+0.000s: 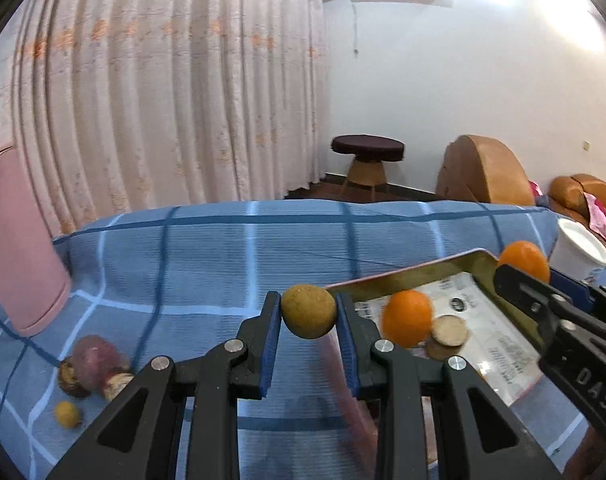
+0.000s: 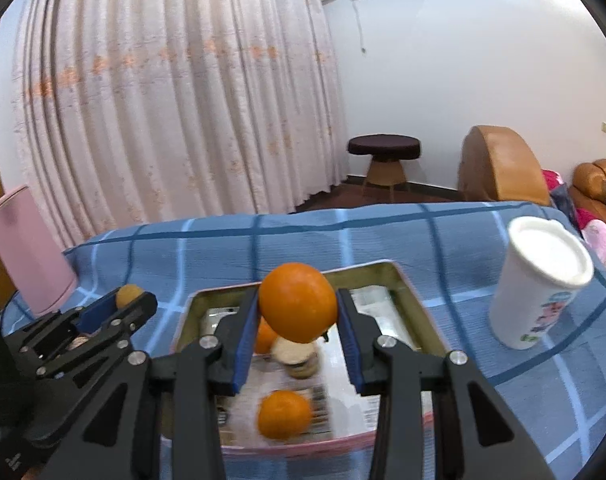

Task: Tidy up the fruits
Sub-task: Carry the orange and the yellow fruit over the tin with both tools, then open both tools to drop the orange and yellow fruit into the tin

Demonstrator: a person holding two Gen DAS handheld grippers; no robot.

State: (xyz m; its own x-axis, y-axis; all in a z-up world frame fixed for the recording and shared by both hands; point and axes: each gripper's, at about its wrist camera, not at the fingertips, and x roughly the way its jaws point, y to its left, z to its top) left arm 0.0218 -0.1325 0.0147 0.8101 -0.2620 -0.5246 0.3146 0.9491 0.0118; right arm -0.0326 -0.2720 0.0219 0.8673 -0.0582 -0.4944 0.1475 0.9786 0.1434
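Left wrist view: left gripper (image 1: 308, 316) clamps a brown round fruit (image 1: 308, 311) beside the tray (image 1: 403, 280); loose fruit pile (image 1: 93, 368) remains on the cloth.
Right wrist view: right gripper (image 2: 298, 314) grips an orange (image 2: 298, 301) over the tray, where oranges already lie; roughly midway.

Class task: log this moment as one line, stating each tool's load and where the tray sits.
left tool: shut on small brown round fruit | right tool: shut on large orange | gold metal tray: below, on blue checked cloth
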